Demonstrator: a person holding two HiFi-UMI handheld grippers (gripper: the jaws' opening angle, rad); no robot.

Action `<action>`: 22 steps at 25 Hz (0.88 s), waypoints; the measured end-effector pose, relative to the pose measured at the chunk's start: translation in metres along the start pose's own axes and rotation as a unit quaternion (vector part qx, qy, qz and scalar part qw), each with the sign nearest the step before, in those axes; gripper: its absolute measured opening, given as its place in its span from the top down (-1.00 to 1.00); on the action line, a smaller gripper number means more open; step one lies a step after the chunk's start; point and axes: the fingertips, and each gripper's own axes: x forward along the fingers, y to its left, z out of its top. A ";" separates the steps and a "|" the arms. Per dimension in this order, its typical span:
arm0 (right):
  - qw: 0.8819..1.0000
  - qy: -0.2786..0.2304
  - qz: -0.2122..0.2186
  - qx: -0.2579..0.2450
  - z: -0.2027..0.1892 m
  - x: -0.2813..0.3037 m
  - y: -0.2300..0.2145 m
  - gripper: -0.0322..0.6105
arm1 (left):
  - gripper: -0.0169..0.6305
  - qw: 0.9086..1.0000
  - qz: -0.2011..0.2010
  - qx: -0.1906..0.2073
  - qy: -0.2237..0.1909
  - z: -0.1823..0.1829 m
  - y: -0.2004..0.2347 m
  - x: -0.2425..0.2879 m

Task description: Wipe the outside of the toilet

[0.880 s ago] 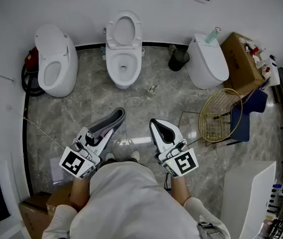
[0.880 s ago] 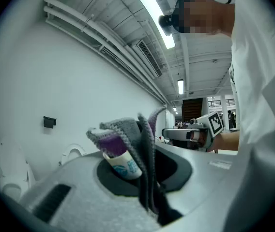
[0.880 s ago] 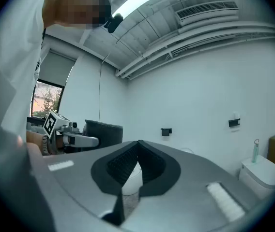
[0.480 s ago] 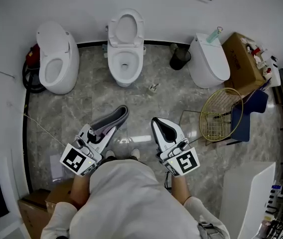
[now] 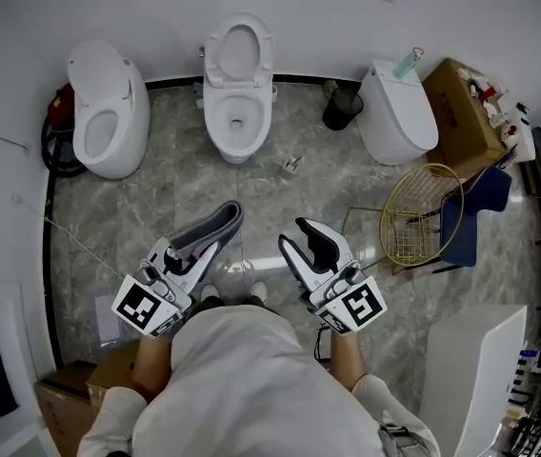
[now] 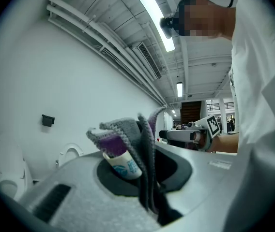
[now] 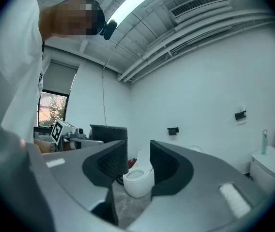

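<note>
Grey cloth [image 6: 124, 135] pinched tight in left claw [image 5: 221, 223]. Right claw [image 5: 294, 236] open, nothing in it. White toilet [image 5: 237, 112] at 12 o'clock by wall [image 5: 318, 22], well apart from both claws.

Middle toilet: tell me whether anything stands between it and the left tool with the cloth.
Nothing visible does. In the head view only bare floor lies between the left tool, shut on the cloth, and the middle toilet. A small object lies on the floor to the right of that line, clear of it.
</note>
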 end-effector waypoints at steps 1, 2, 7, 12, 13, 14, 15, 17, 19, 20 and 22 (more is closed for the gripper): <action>1.000 -0.003 -0.001 0.003 0.001 -0.002 -0.002 0.44 | 0.81 1.000 0.001 -0.001 0.000 0.000 0.000 0.002; 1.000 -0.006 -0.002 0.007 0.003 -0.005 -0.005 0.43 | 0.81 1.000 0.001 -0.003 -0.001 0.000 -0.001 0.004; 0.999 -0.021 -0.009 0.023 0.005 -0.024 -0.031 0.41 | 0.81 1.000 -0.001 -0.002 0.004 -0.005 -0.010 0.028; 0.999 -0.025 0.000 0.042 -0.005 -0.026 -0.061 0.40 | 0.81 1.000 0.011 -0.002 0.015 -0.013 -0.004 0.052; 0.999 -0.025 0.001 0.046 -0.007 -0.023 -0.066 0.40 | 0.81 1.000 0.013 -0.005 0.017 -0.015 -0.001 0.056; 0.999 -0.024 0.001 0.049 -0.009 -0.019 -0.071 0.39 | 0.81 1.000 0.014 -0.008 0.019 -0.017 0.004 0.060; 0.998 -0.023 0.001 0.051 -0.010 -0.015 -0.077 0.38 | 0.81 1.000 0.015 -0.010 0.022 -0.019 0.010 0.064; 0.998 -0.023 -0.002 0.057 -0.013 -0.004 -0.090 0.37 | 0.81 0.999 0.016 -0.013 0.025 -0.022 0.026 0.072; 0.998 -0.021 -0.005 0.059 -0.016 0.010 -0.105 0.35 | 0.81 1.000 0.015 -0.014 0.023 -0.022 0.046 0.083; 0.998 -0.019 -0.007 0.059 -0.017 0.019 -0.113 0.35 | 0.81 1.000 0.014 -0.014 0.022 -0.022 0.058 0.088; 0.998 -0.014 -0.011 0.058 -0.021 0.042 -0.127 0.35 | 0.81 1.000 0.010 -0.017 0.021 -0.024 0.086 0.098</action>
